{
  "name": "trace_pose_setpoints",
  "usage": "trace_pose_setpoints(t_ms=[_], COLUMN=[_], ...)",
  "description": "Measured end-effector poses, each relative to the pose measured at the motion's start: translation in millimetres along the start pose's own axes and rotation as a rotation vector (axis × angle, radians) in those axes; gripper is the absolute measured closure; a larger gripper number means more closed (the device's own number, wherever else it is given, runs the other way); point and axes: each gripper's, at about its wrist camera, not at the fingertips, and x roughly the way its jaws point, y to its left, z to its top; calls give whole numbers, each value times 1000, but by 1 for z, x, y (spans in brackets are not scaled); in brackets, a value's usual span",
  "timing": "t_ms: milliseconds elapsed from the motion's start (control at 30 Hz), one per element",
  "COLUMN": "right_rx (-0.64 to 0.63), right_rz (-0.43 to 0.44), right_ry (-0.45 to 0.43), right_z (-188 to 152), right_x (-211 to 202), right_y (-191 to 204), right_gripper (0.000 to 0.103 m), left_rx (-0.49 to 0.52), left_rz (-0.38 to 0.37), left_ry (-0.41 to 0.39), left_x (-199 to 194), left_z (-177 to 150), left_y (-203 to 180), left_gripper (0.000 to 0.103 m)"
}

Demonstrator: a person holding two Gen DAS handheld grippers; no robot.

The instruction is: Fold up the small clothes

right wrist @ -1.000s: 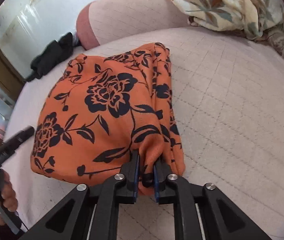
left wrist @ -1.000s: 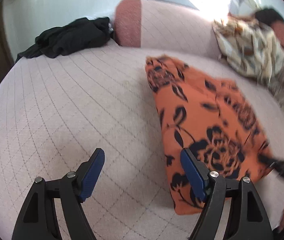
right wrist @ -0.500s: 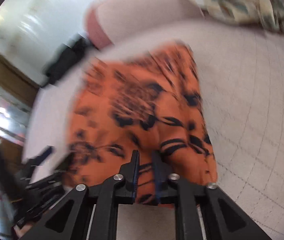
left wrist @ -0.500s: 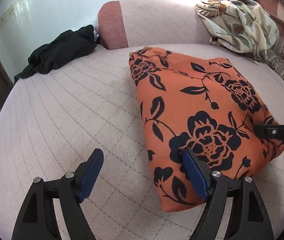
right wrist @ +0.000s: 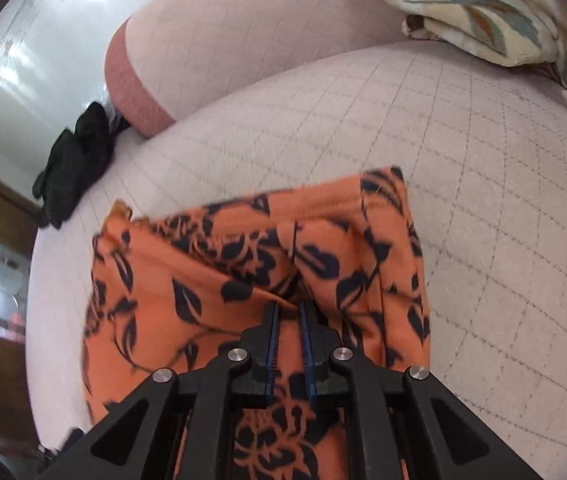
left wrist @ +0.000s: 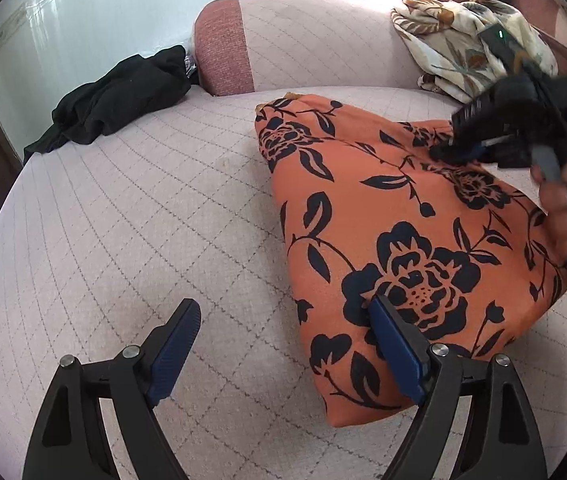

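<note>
Right tool (right wrist: 288, 320) is pinching a fold of the orange cloth (right wrist: 243, 280), with its two blue pads pressed tight on the fabric. I think it holds on like this so it can carry that edge up and over to make a fold. Left tool (left wrist: 279, 332) is spread wide and holds nothing. It hangs low over the near end of the cloth, with one pad over the bare seat and the other over the big black flower. I think it waits there to press the cloth down or grab the near corner.

Now from big things to small things. The pink sofa seat (left wrist: 143, 220) fills most of the left view, and its back cushion (left wrist: 323, 40) stands at 12 o'clock. The orange cloth (left wrist: 403, 240) with black flowers lies on the seat, from the middle out to 4 o'clock. It already looks folded at least once, so the job seems partly done. The lifted edge is blurry in the right view.

A cream leafy cloth (left wrist: 463, 40) is heaped at 1 o'clock, against the sofa back. A black cloth (left wrist: 115, 100) sits bunched up at 10 o'clock, well apart from the orange one. These may be next to fold.

At 3 o'clock in the left view, a hand (left wrist: 563, 200) grips the right tool's handle.
</note>
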Motion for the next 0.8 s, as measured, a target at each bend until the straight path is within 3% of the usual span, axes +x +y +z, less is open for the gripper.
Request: trace_pose_setpoints(t_ms=[67, 133, 200, 267, 400, 467, 667, 800], right_rx=[-11, -34, -38, -79, -103, -101, -95, -150], right_rz=[-36, -10, 90, 124, 28, 30, 105, 115], right_ry=[-52, -109, -68, -38, 68, 37, -64, -121], right_z=[13, 23, 28, 27, 17, 19, 14, -23], right_x=[-16, -30, -31, -27, 20, 31, -32, -83], right_y=[8, 18, 32, 50, 67, 62, 44, 38], right_gripper=[89, 87, 87, 87, 89, 89, 89, 88], left_rx=[-8, -16, -20, -9, 12, 14, 10, 6], left_rz=[-6, -12, -10, 1, 15, 15, 19, 30], left_ry=[6, 7, 7, 2, -8, -9, -9, -19], left_x=[0, 0, -1, -1, -3, -3, -5, -6], left_z=[-1, -1, -3, -3, -4, -4, -2, -4], left_y=[2, 3, 3, 1, -2, -2, -1, -1], left_gripper=[16, 16, 16, 16, 16, 16, 16, 16])
